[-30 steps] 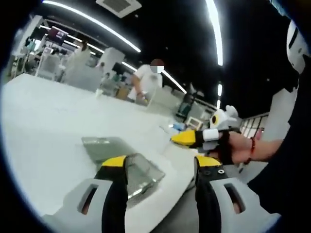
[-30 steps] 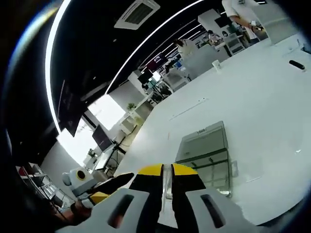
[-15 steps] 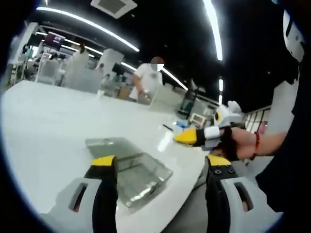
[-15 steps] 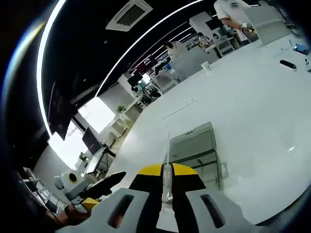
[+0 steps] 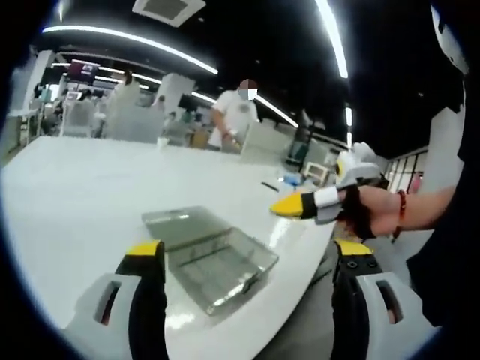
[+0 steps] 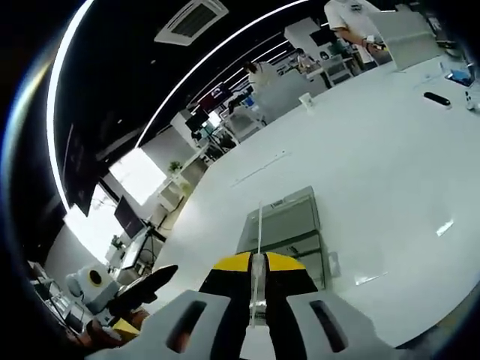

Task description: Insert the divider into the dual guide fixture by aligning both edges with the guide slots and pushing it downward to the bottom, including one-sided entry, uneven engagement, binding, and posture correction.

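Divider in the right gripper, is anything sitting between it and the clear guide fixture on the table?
Nothing visible does. The right gripper is shut on the divider, held edge-on above the guide fixture on the white table. The left gripper is open, straddling the fixture rather than blocking it.

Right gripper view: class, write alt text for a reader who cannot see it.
The right gripper is shut on a thin clear divider, held edge-on above a clear guide fixture lying on a white table.
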`<control>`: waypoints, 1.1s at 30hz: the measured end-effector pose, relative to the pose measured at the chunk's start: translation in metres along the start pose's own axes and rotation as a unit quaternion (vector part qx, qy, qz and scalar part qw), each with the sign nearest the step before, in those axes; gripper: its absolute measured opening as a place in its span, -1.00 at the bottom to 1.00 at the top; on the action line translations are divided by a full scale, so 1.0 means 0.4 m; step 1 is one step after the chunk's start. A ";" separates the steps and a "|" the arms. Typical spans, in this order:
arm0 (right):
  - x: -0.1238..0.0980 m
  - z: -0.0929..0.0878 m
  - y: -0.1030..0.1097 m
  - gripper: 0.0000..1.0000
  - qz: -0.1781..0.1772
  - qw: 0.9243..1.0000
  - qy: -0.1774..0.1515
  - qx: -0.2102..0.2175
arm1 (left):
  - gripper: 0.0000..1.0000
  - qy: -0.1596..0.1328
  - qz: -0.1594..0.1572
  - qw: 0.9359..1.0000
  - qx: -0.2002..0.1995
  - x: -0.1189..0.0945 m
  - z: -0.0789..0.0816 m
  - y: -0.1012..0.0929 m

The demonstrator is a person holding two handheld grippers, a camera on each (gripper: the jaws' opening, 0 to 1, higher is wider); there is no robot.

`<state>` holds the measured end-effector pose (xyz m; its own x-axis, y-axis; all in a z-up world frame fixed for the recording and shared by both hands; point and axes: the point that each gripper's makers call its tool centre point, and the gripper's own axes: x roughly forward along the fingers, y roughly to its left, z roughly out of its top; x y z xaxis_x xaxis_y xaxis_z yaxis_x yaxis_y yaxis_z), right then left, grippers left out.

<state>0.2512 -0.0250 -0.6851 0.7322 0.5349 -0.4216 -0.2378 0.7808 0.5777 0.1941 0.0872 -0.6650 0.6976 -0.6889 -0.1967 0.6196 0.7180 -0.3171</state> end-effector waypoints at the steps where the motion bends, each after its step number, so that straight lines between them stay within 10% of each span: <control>1: 0.002 0.000 -0.004 -1.00 -0.004 1.000 0.000 -0.001 | 0.86 0.001 0.001 1.000 0.002 0.001 -0.001 0.001; 33: 0.071 -0.036 -0.053 -1.00 -0.031 0.999 0.042 -0.010 | 0.95 0.037 0.002 0.999 -0.004 0.040 -0.018 0.046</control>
<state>0.2679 -0.0215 -0.7195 0.6907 0.5095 -0.5131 -0.2070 0.8192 0.5348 0.2141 0.0885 -0.6806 0.6709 -0.6920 -0.2663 0.6141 0.7199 -0.3235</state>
